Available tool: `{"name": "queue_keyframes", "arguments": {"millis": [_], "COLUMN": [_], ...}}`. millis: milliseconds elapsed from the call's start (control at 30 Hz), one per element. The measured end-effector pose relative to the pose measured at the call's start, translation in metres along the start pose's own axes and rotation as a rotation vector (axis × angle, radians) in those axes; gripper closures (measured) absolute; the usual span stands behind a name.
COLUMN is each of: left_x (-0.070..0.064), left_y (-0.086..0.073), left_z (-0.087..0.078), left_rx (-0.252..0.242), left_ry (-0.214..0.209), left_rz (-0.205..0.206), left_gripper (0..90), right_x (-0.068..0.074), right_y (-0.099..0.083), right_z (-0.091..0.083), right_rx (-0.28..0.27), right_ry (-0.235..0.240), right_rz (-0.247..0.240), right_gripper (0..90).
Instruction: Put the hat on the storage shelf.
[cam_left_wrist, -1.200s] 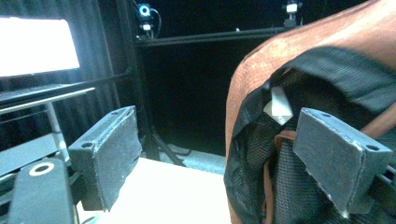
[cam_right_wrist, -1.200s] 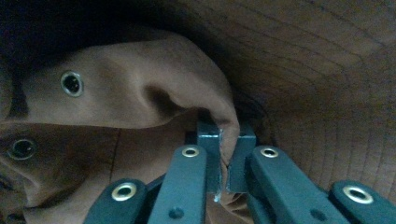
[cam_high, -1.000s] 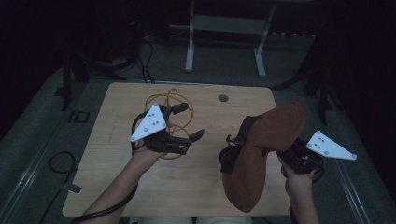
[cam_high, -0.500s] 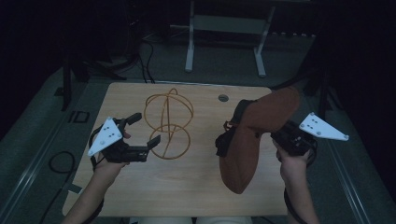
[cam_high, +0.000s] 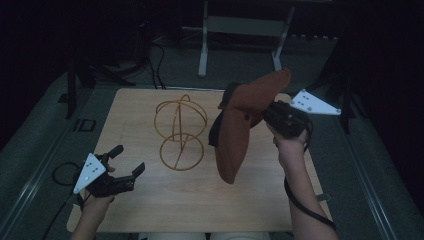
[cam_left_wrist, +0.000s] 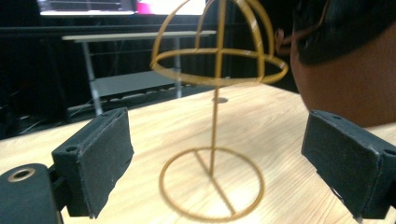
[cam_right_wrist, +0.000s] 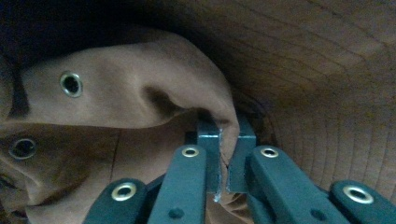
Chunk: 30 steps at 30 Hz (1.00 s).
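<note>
Floppy brown hat (cam_high: 240, 130) (metal eyelets)

Black left claw (cam_high: 127, 161) and right claw (cam_right_wrist: 223, 163) (brass-ringed screw holes), grey three-cornered plates, trailing black cables

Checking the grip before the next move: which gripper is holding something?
The right gripper: its fingers pinch the brown hat above the table. The left gripper is open, empty.

High view overhead facing forward, gripper views close, low, both sharing the wire stand (cam_high: 180, 132)
</note>
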<state>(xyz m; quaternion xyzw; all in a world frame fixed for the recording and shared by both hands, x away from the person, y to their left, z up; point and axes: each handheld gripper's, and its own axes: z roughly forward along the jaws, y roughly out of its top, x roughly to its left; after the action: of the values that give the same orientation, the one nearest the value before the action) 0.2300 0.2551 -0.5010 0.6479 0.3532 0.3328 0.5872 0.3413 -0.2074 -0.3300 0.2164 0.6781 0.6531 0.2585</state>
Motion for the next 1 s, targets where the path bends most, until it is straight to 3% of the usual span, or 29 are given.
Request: {"name": "queue_keyframes", "arguments": {"millis": [167, 667, 1000], "left_x": [0.003, 0.012, 0.013], "left_y": [-0.022, -0.047, -0.052], "left_z": [-0.008, -0.015, -0.014], "left_rx": [0.033, 0.071, 0.071], "left_ry": [0.046, 0.033, 0.016], "left_rz": [0.057, 0.019, 0.007], "left_gripper": [10.1, 9.8, 9.7], "right_x": [0.004, 0.028, 0.05], "right_y": [0.01, 0.022, 0.007], "right_z": [0.026, 0.111, 0.174], "right_rx": [0.008, 0.081, 0.268], "right_ry": [0.026, 0.135, 0.228], "right_rz": [-0.003, 0.008, -0.01], "right_gripper": [87.2, 87.0, 86.7]}}
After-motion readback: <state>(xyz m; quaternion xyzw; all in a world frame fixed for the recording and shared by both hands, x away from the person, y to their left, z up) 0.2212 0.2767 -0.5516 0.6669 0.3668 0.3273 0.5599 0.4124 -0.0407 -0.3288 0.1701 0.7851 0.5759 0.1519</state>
